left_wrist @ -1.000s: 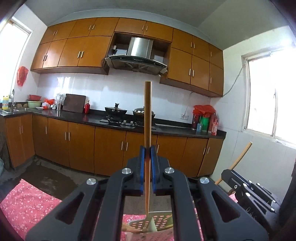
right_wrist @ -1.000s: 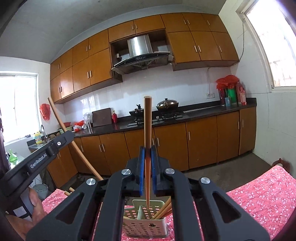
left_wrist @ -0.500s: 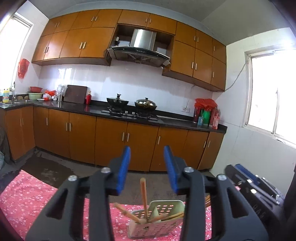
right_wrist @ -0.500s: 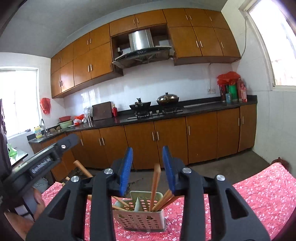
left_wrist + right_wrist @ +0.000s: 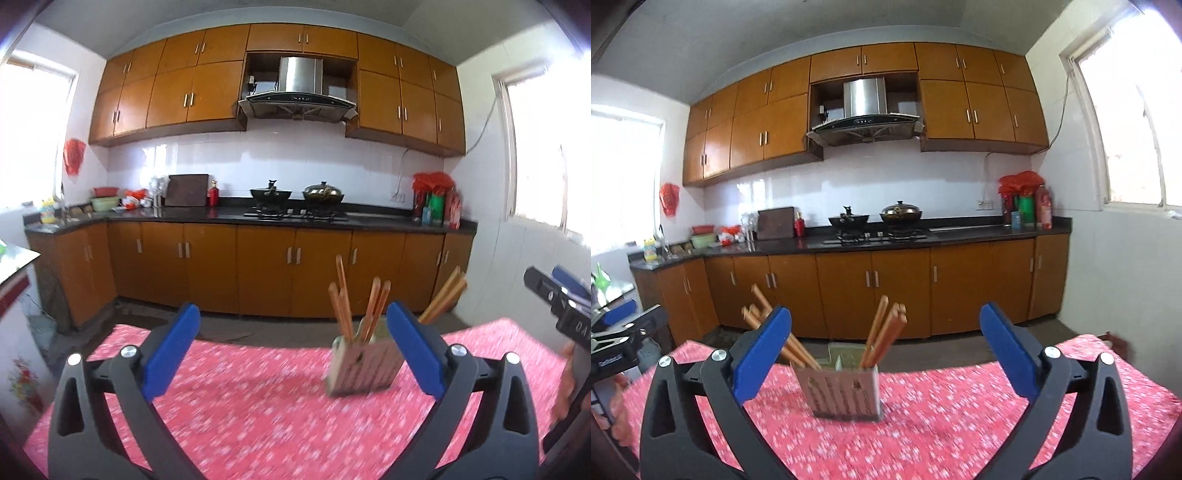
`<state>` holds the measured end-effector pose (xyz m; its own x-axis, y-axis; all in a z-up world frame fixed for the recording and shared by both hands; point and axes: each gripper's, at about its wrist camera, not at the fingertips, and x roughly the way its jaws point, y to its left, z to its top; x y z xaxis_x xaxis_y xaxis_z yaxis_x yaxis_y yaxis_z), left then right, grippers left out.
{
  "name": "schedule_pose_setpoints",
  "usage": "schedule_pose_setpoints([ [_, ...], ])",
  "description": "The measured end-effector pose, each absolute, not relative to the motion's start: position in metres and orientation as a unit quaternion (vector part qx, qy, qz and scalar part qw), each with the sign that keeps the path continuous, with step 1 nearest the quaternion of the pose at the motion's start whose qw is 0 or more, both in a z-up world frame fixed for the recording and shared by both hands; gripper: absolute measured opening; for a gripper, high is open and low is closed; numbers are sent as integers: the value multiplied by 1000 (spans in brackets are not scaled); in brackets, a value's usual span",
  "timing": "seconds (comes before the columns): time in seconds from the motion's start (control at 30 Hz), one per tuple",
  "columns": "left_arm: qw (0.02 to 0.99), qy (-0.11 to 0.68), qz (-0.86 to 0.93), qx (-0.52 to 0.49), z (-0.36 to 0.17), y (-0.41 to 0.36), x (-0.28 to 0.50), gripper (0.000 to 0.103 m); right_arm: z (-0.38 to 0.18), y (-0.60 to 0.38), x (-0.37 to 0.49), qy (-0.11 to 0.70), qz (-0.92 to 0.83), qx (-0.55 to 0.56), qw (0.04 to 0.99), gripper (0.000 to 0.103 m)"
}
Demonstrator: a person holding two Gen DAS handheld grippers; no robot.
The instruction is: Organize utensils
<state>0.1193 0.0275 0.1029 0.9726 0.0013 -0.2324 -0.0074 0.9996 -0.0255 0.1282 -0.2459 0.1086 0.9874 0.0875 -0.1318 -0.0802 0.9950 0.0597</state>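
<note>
Both the left gripper [image 5: 291,347] and right gripper [image 5: 884,347] have pulled back from the utensil holder [image 5: 844,389], jaws now spread wide and empty. The chopsticks [image 5: 882,332] stand inside it on the pink floral surface [image 5: 942,424].
</note>
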Motion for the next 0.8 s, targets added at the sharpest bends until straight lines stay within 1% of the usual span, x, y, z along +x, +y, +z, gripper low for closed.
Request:
schedule_pose_setpoints([
  [0.1, 992, 123, 20, 0, 89, 26, 98, 99, 94, -236, 107, 78, 26, 6, 997, 101],
  [0.2, 990, 138, 21, -2, 75, 23, 81, 99, 80, -229, 92, 88, 19, -2, 996, 101],
  [0.33, 990, 140, 14, 8, 55, 17, 61, 99, 55, -227, 77, 115, 19, -3, 993, 101],
  [0.5, 988, 153, 8, 24, 34, 8, 48, 99, 28, -226, 68, 145, 16, 5, 989, 101],
  [0.8, 984, 176, -1, 21, 7, 4, 44, 99, -1, -224, 53, 165, 6, 18, 986, 101],
])
